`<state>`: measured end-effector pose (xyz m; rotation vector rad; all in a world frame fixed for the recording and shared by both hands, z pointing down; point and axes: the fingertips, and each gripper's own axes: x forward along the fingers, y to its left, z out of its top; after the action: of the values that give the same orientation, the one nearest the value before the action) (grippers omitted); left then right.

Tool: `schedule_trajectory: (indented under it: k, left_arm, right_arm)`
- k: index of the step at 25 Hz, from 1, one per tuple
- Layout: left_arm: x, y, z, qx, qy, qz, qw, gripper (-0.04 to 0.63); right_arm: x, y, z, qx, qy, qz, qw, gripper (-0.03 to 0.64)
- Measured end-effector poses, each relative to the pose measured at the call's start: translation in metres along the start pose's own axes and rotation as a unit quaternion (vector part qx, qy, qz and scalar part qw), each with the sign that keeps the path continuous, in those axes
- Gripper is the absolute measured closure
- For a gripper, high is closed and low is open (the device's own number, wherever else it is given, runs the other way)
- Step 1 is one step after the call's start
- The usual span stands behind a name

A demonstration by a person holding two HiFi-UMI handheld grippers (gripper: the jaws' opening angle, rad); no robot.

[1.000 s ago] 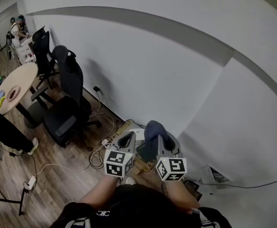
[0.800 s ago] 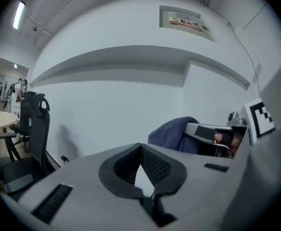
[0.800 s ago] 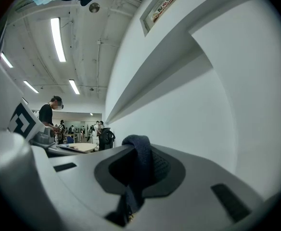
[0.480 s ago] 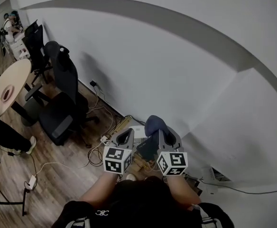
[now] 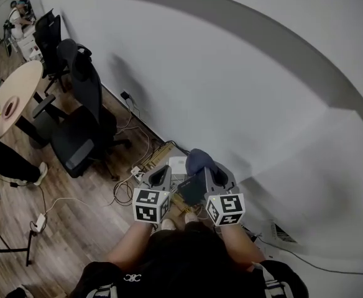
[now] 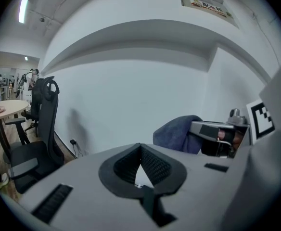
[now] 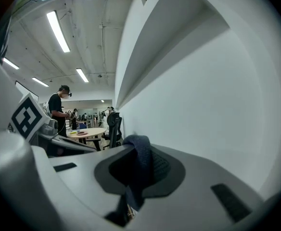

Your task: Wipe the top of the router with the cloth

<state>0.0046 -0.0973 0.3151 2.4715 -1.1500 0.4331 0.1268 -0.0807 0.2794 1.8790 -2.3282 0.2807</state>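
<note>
Step in hand, by my read: get the cloth (image 5: 197, 161) down onto the router (image 5: 178, 164). That's prob. the white box on the floor (image 5: 76, 228) at the foot of the wall (image 5: 243, 85), just ahead of the tools & below them. It's too small here to be sure, & wiping hasn't begun. To do it well: lower the right tool (image 5: 211, 172) w/ the loose part of the cloth leading & lay it flat on the top face. Then sweep edge to edge w/ light pressure so the box doesn't slide into the cables (image 5: 128, 197) nearby. The left tool (image 5: 159, 176) could steady the box's side if it shifts. Right tool is clenched on the cloth: in the right gripper view the cloth (image 7: 139, 160) runs up betw. the jaws & folds over the tips. Left tool is clenched too, jaws meeting at the tips w/ nothing held; a white sliver shows through the gap behind them. Pose: both forearms reach fwd from the body, tools side by side & near each other, marker cubes facing up, jaws aimed toward the wall.
</note>
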Motion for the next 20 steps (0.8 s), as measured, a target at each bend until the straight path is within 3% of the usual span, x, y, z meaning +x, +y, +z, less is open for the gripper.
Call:
schedule_trajectory:
  k: [9,13,20]
  left_arm:
    - [0.029,0.009,-0.03,-0.046,0.019,0.029,0.9983,0.601]
    - [0.038,0.017,-0.059,-0.067,0.043,0.041,0.996,0.601]
    - [0.053,0.026,-0.099,-0.082,0.08,0.066,0.9912,0.601]
  right_arm:
    - [0.031,-0.025,-0.043,0.008,0.062,0.061,0.996,0.604]
    - [0.049,-0.026,-0.084,0.005,0.122,0.082,0.989,0.604]
    - [0.068,-0.019,-0.14,-0.004,0.186,0.123,0.975,0.604]
